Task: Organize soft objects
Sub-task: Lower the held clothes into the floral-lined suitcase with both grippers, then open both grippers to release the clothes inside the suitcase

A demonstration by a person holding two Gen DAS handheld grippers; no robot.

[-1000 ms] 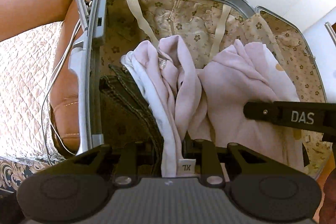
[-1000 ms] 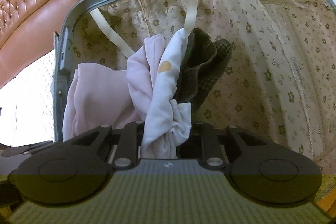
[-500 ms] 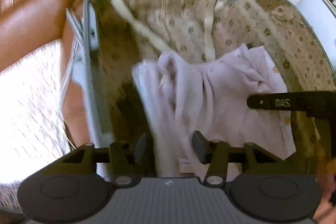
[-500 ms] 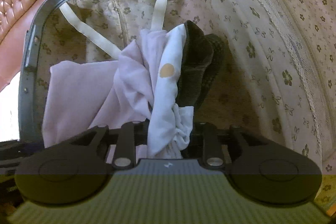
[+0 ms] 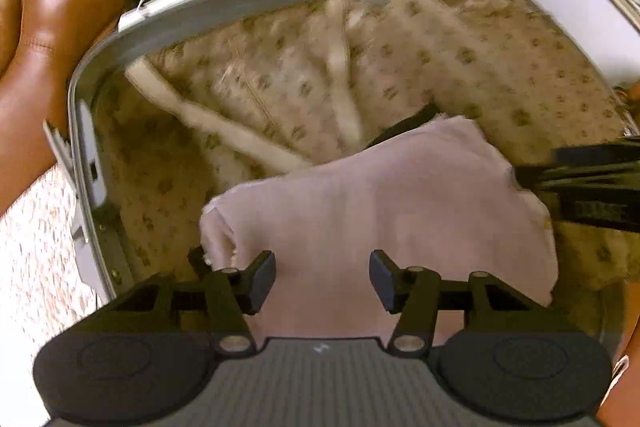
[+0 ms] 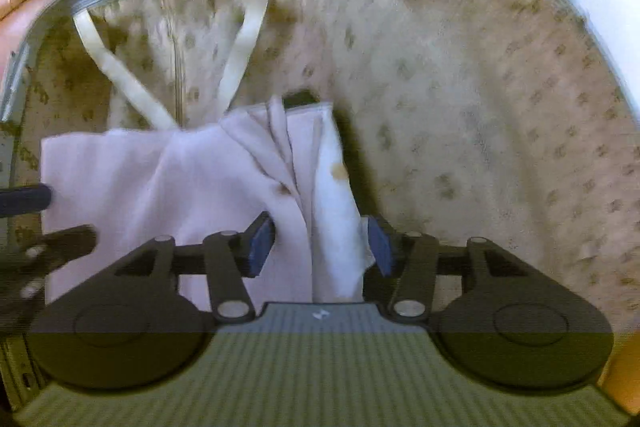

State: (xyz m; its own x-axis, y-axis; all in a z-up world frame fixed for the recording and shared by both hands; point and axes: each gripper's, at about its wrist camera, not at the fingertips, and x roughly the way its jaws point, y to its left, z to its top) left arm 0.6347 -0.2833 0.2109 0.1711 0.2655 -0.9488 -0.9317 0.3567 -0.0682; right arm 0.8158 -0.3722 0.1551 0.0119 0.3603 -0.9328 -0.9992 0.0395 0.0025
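Inside the open suitcase (image 5: 224,15), a pale pink garment (image 5: 384,211) lies spread just ahead of my left gripper (image 5: 322,277), whose jaws stand apart over the cloth, gripping nothing. My right gripper (image 6: 321,245) is likewise spread, its pads (image 6: 262,245) flanking the garment's bunched white edge (image 6: 334,211). Beyond both, cream straps (image 6: 244,43) cross the floral lining (image 6: 480,107); a brown leather headboard (image 5: 72,11) rises behind.

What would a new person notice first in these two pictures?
First, the open suitcase with its flowered lining, filling both views beside a brown leather sofa. Next, the pale pink garment spread inside it, low in the middle, with a dark cloth peeking out behind it. Both grippers, left and right, hang open just above the garment.
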